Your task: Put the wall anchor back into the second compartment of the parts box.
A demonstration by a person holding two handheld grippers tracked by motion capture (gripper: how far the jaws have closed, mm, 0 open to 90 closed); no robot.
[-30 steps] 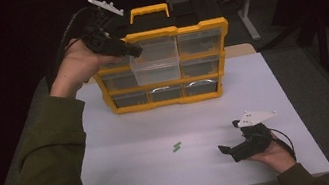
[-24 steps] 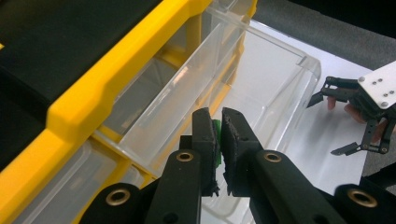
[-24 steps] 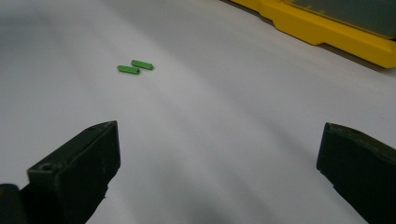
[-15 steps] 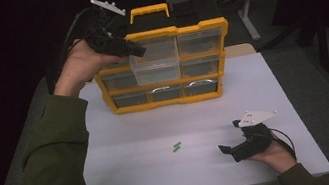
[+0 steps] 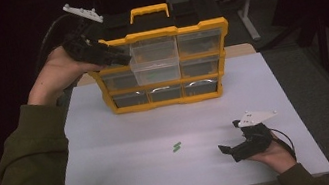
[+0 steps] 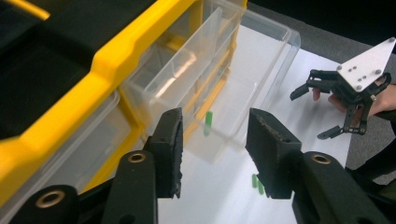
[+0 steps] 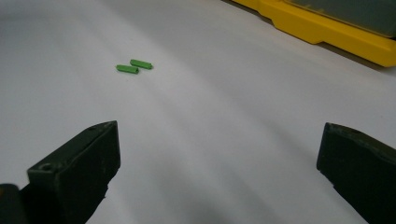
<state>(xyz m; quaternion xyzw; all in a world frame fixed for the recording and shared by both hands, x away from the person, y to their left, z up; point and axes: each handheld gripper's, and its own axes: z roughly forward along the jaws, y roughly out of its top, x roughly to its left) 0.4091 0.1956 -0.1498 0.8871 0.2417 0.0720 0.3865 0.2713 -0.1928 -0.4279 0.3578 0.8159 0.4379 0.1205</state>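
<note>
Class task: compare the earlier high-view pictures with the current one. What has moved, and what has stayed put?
Little changed. The left tongs edged slightly up and left at the organiser's pulled-out clear drawer, jaws open, holding nothing. The right tongs, open, and the two green pieces on the table stayed put.

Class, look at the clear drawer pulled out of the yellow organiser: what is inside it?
One small green peg lies in the open drawer. Its back end, inside the yellow organiser, is hidden.
</note>
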